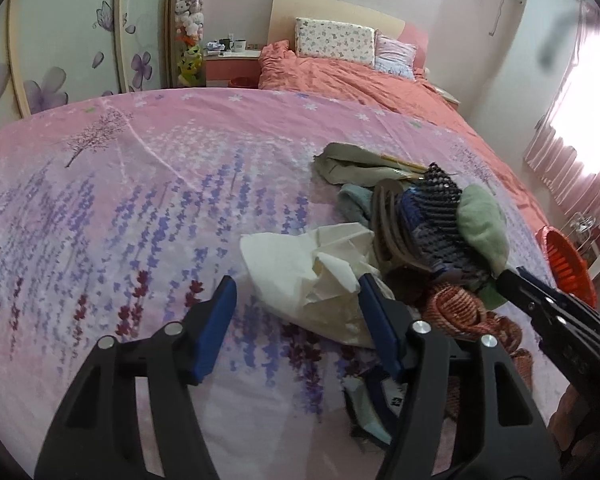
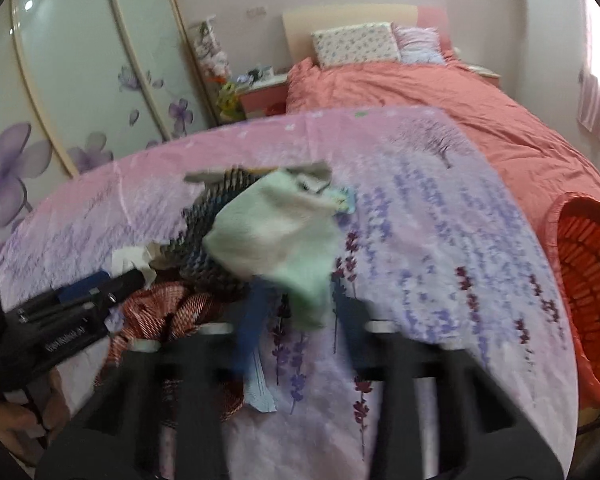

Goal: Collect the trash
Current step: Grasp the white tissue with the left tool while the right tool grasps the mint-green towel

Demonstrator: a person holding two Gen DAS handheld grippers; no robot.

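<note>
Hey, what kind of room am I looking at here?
A bedroom, most likely: a bed with pillows against a headboard, a nightstand beside it, and a floral-printed wardrobe door along the wall.

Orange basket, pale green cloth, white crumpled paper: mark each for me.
Orange basket (image 2: 584,280), right wrist view, on its slatted inner wall.
Pale green cloth (image 2: 276,232), right wrist view, on its middle.
White crumpled paper (image 1: 312,276), left wrist view, on its central folds.
</note>
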